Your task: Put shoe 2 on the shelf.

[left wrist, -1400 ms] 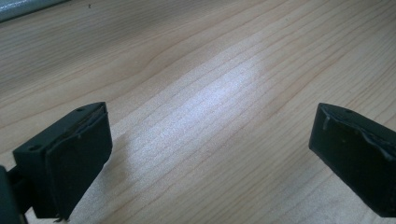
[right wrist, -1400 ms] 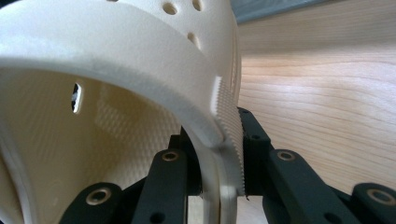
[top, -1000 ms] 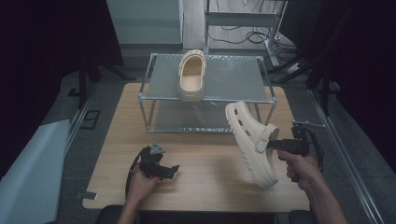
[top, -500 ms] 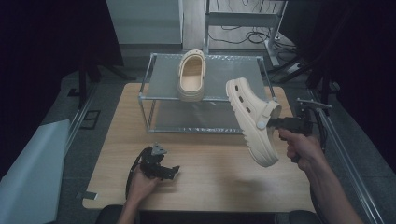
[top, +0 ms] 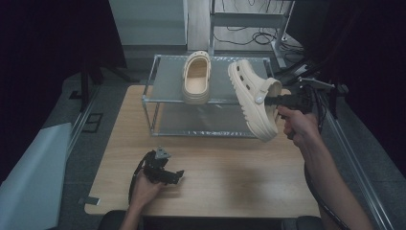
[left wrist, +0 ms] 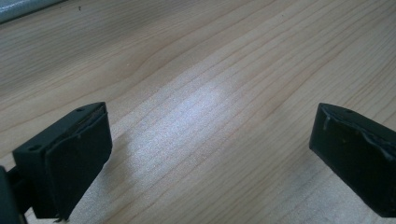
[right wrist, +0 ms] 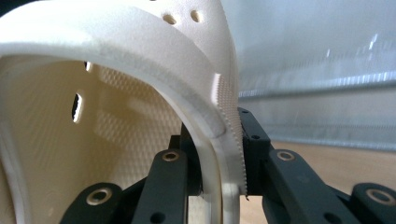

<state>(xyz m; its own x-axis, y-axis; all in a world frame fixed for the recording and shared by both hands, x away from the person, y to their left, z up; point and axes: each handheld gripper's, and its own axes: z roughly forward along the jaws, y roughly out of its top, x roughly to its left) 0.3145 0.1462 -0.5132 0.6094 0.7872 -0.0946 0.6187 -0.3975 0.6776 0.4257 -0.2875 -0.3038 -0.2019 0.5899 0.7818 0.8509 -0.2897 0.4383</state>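
Our right tongs (top: pixel 272 99) are clamped on the side wall of a cream clog (top: pixel 253 98), and in the right gripper view we see the two black pads pinching that wall from inside and outside (right wrist: pixel 224 158). The clog hangs in the air, tipped on its side with the sole facing left, just in front of the right end of the metal rack (top: pixel 152 91) that stands at the far side of the bench (top: pixel 230 163). Our left tongs (top: pixel 174 175) rest low on the bench near its front edge; the left gripper view shows their jaws wide apart with nothing but bare wood between them.

We judge the work to be about half done. One matching clog, the shelved clog (top: pixel 196 76), already sits upright on the top shelf of the rack, toe pointing away from us. The one we hold is lifted clear of the bench and close to shelf height, but it is not yet over the shelf and not yet level.

What we take to be left: carry the clog over the free space to the right of the shelved clog, turn it sole-down, set it on the shelf and let go. The left tongs have no part in it at this point.
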